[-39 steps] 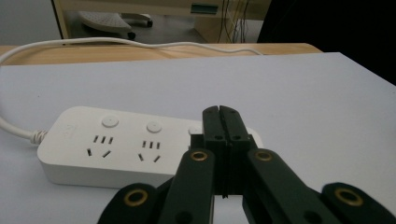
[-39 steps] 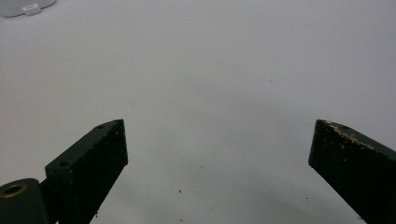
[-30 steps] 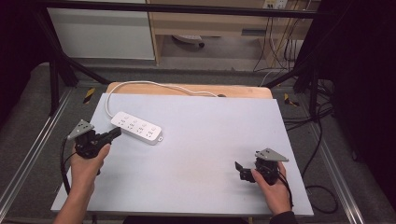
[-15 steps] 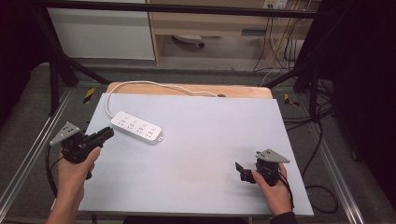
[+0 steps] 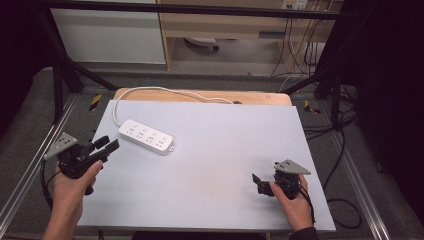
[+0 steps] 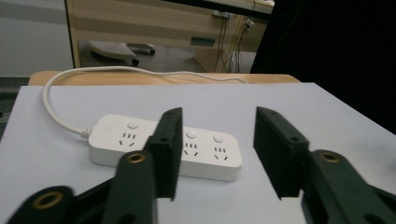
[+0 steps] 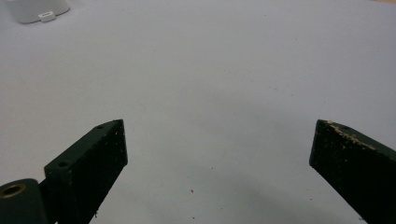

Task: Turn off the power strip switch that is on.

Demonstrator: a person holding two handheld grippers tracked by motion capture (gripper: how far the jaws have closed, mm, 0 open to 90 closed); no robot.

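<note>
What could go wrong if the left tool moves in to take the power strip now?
The left tool is open beside the power strip, which lies flat on the table; the jaws might push it instead of gripping it. Its white cable loops over the far edge and may drag or catch.

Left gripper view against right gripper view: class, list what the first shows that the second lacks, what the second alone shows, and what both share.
Left gripper view alone: the strip's socket face with its round buttons, its white cable looping back over a wooden edge, and the left claw open, aimed at the strip.

Right gripper view alone: the right claw open wide above bare board, pale crumbs on one jaw tip.

Both: the pale board and the strip, though the right gripper view catches just one end of it.
</note>
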